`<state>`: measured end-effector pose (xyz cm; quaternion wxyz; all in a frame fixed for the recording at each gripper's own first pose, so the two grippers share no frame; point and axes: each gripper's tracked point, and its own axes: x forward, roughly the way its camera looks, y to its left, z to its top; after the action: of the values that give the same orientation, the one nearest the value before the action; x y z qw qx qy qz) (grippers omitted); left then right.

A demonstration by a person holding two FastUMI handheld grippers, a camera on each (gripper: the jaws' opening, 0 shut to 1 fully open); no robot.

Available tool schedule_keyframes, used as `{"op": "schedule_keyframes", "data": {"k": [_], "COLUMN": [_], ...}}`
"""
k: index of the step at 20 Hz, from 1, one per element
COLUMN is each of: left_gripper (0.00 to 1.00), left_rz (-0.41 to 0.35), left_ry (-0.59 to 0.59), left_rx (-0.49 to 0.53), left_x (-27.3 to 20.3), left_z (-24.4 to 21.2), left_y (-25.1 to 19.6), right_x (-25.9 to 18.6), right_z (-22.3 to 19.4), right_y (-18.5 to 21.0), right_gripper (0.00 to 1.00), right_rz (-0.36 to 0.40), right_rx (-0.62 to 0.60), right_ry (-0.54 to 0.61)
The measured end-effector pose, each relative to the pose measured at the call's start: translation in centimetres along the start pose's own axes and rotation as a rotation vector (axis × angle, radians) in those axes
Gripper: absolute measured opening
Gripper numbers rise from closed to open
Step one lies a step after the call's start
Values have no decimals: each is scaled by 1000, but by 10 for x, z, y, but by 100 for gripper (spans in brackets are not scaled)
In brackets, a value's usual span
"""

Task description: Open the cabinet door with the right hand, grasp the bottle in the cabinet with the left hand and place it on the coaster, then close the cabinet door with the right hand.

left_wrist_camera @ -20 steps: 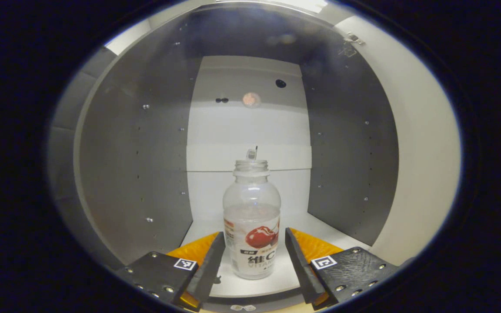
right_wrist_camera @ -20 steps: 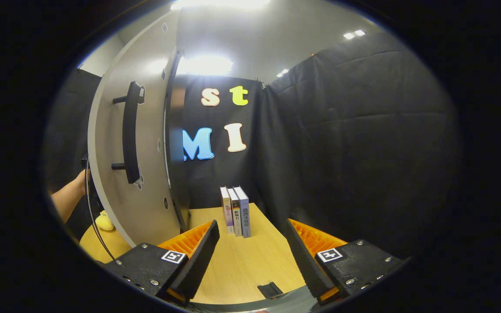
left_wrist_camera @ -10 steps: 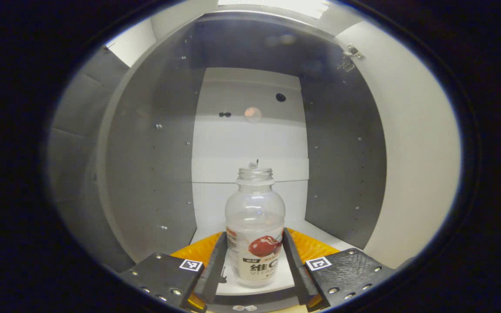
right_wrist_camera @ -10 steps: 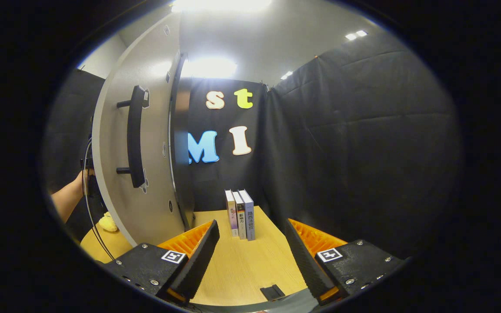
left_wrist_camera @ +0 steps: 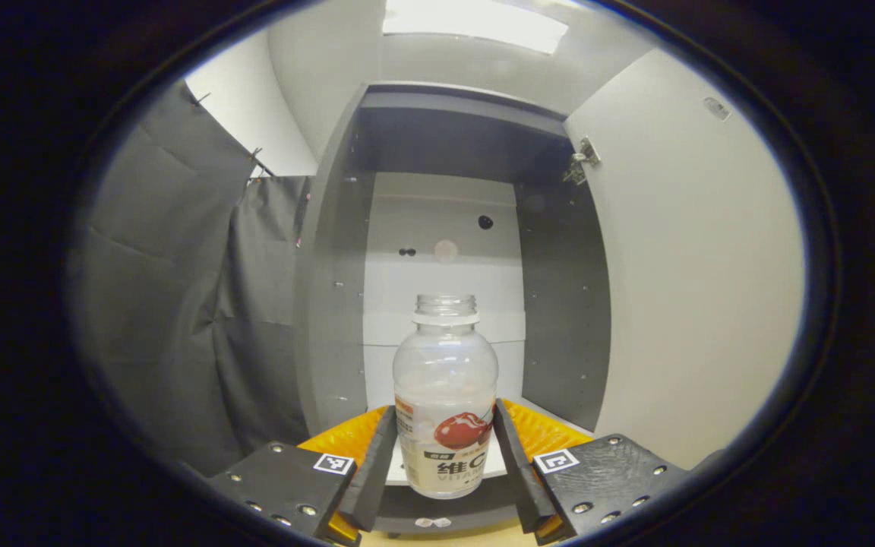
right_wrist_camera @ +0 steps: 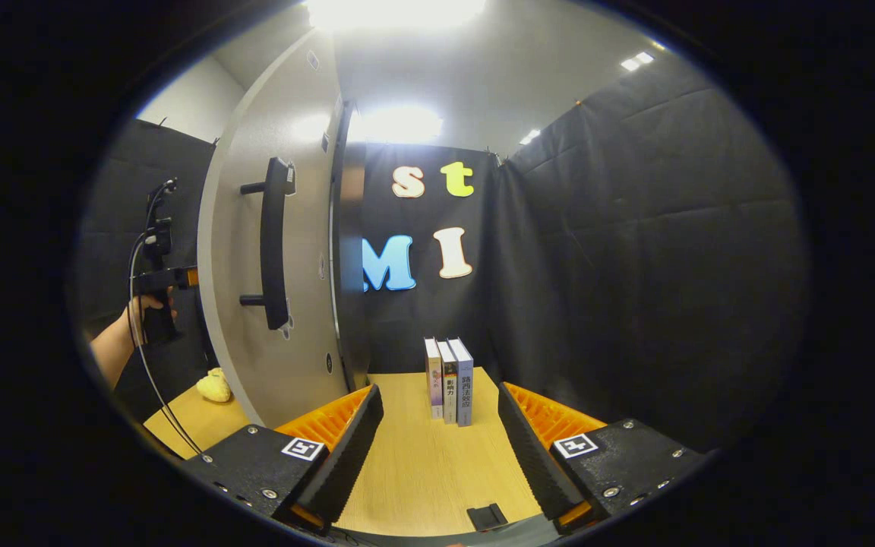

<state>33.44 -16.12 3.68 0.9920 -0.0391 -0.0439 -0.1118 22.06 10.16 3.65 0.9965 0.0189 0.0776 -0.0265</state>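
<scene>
- Left gripper view: the left gripper (left_wrist_camera: 445, 463) is showing at the bottom centre of the frame, and its two fingers (left_wrist_camera: 371, 471) are pressing on either side of the bottle (left_wrist_camera: 445, 403), so it is gripping the bottle by its lower body.
- The bottle is standing upright in the lower middle of the frame; it is clear, uncapped, and wearing a label with a red fruit.
- Behind the bottle, in the centre of the frame, the cabinet (left_wrist_camera: 437, 251) is standing open, with grey side walls and a white back panel.
- The door (left_wrist_camera: 688, 266) is filling the right side of the frame, swung open, with a hinge (left_wrist_camera: 579, 160) at its upper inner corner.
- Dark cloth (left_wrist_camera: 172, 304) is hanging at the left of the frame.
- Right gripper view: the right gripper (right_wrist_camera: 439, 448) is sitting at the bottom centre, its fingers spread wide apart and gripping nothing, above a wooden table (right_wrist_camera: 422, 471).
- The door (right_wrist_camera: 278, 251) is standing left of centre, with its dark handle (right_wrist_camera: 274, 243) facing the camera.
- Three books (right_wrist_camera: 449, 380) are standing upright on the table at lower centre, against the booth wall.
- A hand (right_wrist_camera: 141, 323) at the far left is gripping the left gripper's handle.
- A yellow object (right_wrist_camera: 216, 385) is lying on the table at lower left, near the door's bottom edge.
</scene>
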Motion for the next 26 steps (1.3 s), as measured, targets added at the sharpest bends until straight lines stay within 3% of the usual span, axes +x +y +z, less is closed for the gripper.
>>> {"op": "schedule_keyframes", "data": {"k": [15,26], "left_gripper": [71,71], "left_rz": [100,95], "left_ry": [35,99], "left_rx": [-22,-47], "left_x": [-162,-257], "left_z": [-53,-136], "left_y": [17,16], "right_x": [-3,-6], "right_z": [9,6], "right_y": [13,23], "right_gripper": [94,94], "right_rz": [107,130], "right_rx": [4,11], "right_ry": [-56,-66]}}
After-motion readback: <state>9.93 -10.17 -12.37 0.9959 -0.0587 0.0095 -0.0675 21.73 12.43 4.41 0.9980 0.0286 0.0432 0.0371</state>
